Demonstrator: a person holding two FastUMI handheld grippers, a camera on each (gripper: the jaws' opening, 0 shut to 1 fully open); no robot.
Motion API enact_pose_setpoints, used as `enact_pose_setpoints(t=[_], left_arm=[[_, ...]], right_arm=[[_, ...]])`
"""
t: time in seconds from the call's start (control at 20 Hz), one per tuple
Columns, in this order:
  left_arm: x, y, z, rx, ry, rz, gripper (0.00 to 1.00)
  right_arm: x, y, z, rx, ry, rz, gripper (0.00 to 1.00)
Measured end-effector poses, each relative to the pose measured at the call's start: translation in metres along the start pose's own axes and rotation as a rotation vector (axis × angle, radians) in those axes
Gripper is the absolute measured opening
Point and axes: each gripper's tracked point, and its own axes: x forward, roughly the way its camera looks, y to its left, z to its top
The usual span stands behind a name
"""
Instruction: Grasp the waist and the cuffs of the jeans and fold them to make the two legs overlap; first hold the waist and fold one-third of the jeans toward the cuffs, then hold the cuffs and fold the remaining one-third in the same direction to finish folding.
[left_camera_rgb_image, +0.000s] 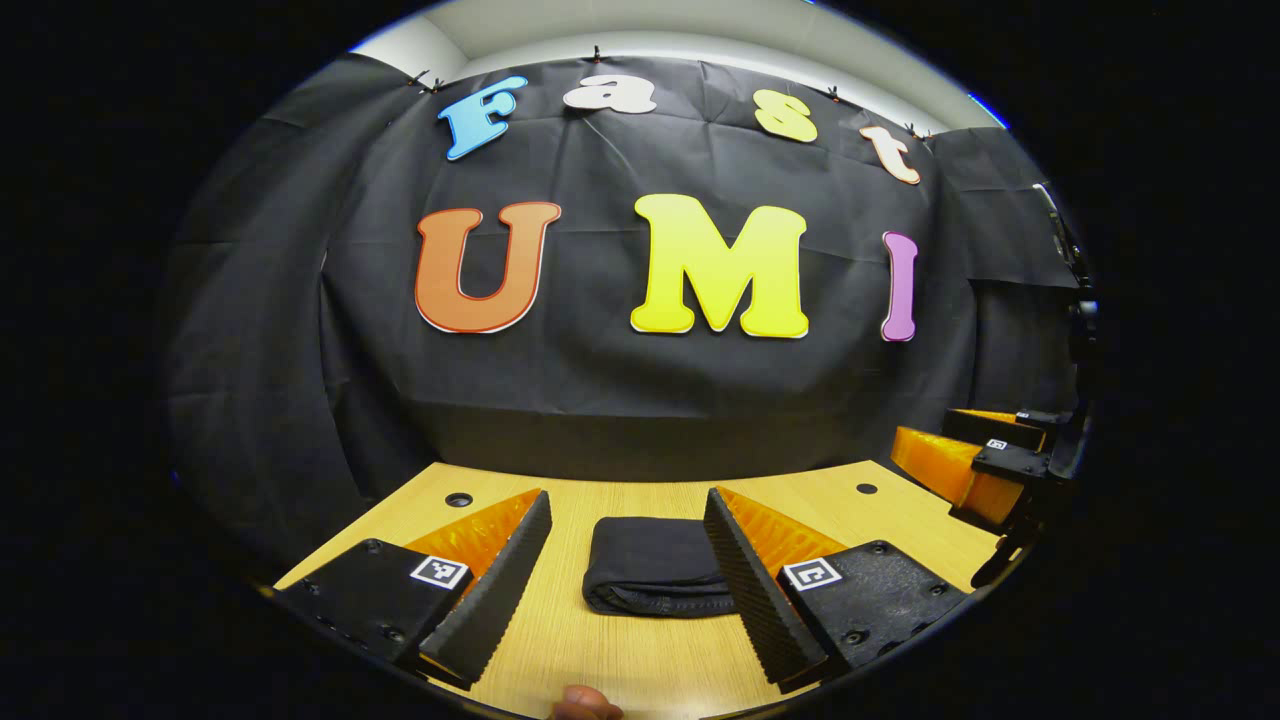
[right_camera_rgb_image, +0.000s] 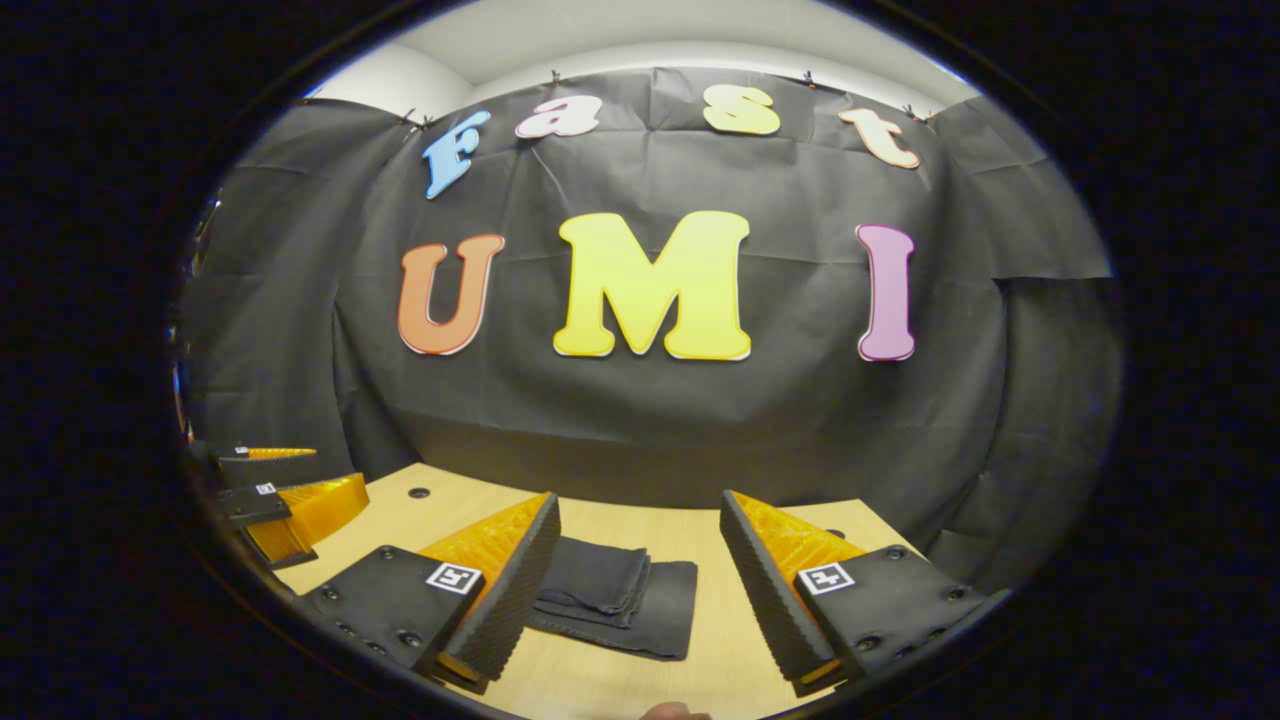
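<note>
Now the jeans (left_camera_rgb_image: 655, 565) lie folded on the table (left_camera_rgb_image: 640, 660), just ahead between the wide-open left gripper (left_camera_rgb_image: 630, 590) fingers. The right gripper (right_camera_rgb_image: 640, 590) gapes too. Soft, floppy cloth; pinch an edge.

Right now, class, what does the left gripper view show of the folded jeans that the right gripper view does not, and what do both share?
Left gripper view: the jeans seen from a rounded folded edge, a compact bundle, with the right tool at the far right.

Right gripper view: the jeans' stacked layers, stepped at one side, with the left tool at the far left.

Both: the jeans lie folded on the wooden table, between open fingers that do not touch them.
</note>
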Motion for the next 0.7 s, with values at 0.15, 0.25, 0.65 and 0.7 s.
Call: enact_pose_setpoints(t=[0.15, 0.25, 0.65, 0.7], left_arm=[[-0.022, 0.008, 0.000, 0.009, 0.002, 0.000, 0.98], [-0.030, 0.017, 0.001, 0.008, -0.005, 0.010, 0.98], [-0.039, 0.027, 0.008, 0.022, -0.022, 0.039, 0.98], [-0.039, 0.026, 0.008, 0.031, -0.025, 0.037, 0.98]], right_arm=[[-0.016, 0.002, 0.005, -0.008, -0.030, -0.022, 0.99], [-0.025, 0.002, 0.008, -0.037, -0.054, -0.033, 0.99], [-0.032, -0.008, 0.011, -0.021, -0.065, -0.050, 0.98], [-0.031, -0.010, 0.011, -0.017, -0.067, -0.051, 0.98]])
